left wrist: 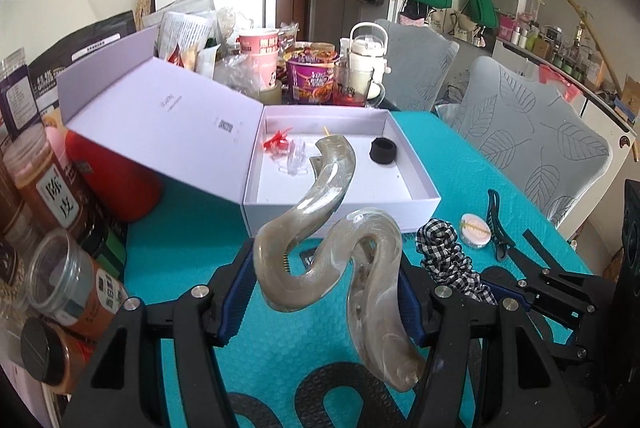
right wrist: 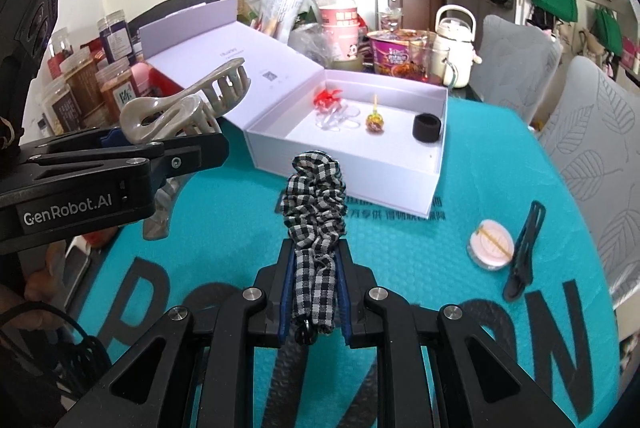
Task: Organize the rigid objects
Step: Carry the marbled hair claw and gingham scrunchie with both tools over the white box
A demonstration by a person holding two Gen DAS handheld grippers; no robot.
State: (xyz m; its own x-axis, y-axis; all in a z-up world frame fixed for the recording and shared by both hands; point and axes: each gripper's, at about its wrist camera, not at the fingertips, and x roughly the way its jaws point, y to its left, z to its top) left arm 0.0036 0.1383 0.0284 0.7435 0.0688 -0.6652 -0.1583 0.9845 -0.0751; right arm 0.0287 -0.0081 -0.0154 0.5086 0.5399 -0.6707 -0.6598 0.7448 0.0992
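Observation:
My left gripper (left wrist: 326, 292) is shut on a large beige claw hair clip (left wrist: 320, 224), held above the teal mat in front of the open white box (left wrist: 424, 188). The clip also shows in the right wrist view (right wrist: 188, 108), with the left gripper (right wrist: 120, 164) under it. My right gripper (right wrist: 316, 284) is shut on a black-and-white checkered scrunchie (right wrist: 316, 196), also seen in the left wrist view (left wrist: 444, 248). In the box lie a red clip (right wrist: 326, 96), a clear clip (right wrist: 334, 118), a lollipop (right wrist: 375, 120) and a black band (right wrist: 427, 127).
On the teal mat (right wrist: 420, 260) right of the box lie a round pink compact (right wrist: 490, 244) and a black hair clip (right wrist: 524, 248). Jars (left wrist: 60, 268) and a red bottle (left wrist: 116, 180) crowd the left. Noodle cups (left wrist: 310, 74) and a kettle (left wrist: 368, 56) stand behind. Chairs (left wrist: 532, 136) stand at the right.

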